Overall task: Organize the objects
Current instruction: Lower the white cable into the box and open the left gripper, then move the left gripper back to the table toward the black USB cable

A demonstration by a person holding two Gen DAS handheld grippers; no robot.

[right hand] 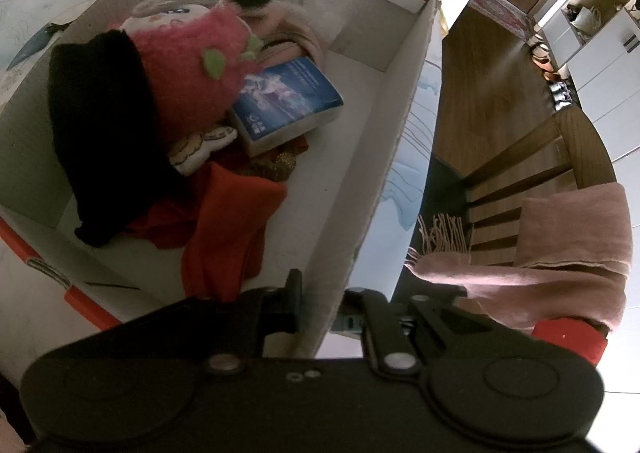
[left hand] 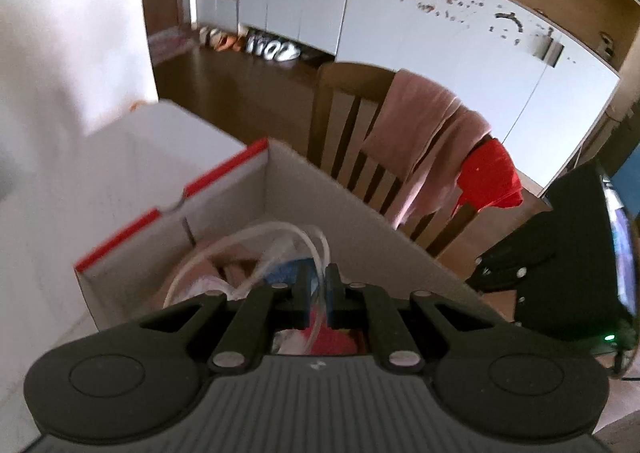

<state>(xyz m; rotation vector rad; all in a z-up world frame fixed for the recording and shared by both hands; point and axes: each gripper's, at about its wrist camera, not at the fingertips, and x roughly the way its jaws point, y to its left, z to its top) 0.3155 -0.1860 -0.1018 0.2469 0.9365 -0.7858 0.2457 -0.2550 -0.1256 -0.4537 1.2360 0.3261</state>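
A white cardboard box with red edge trim [left hand: 224,177] [right hand: 400,101] stands on the table. My left gripper [left hand: 319,293] hovers over it, jaws nearly closed on a thin white cable or bag handle [left hand: 308,237]. In the right wrist view the box holds a pink plush toy [right hand: 188,65], a black cloth [right hand: 100,125], a blue book [right hand: 288,101], a red cloth [right hand: 224,221] and a small cream plush [right hand: 200,147]. My right gripper [right hand: 320,305] straddles the box's right wall, one finger inside and one outside, jaws closed on the wall.
A wooden chair [left hand: 352,121] [right hand: 560,157] stands beside the box, draped with a pink scarf [left hand: 428,141] [right hand: 572,253] and a red garment [left hand: 492,177]. White cabinets [left hand: 440,21] line the far wall. Shoes [left hand: 272,47] lie on the wood floor.
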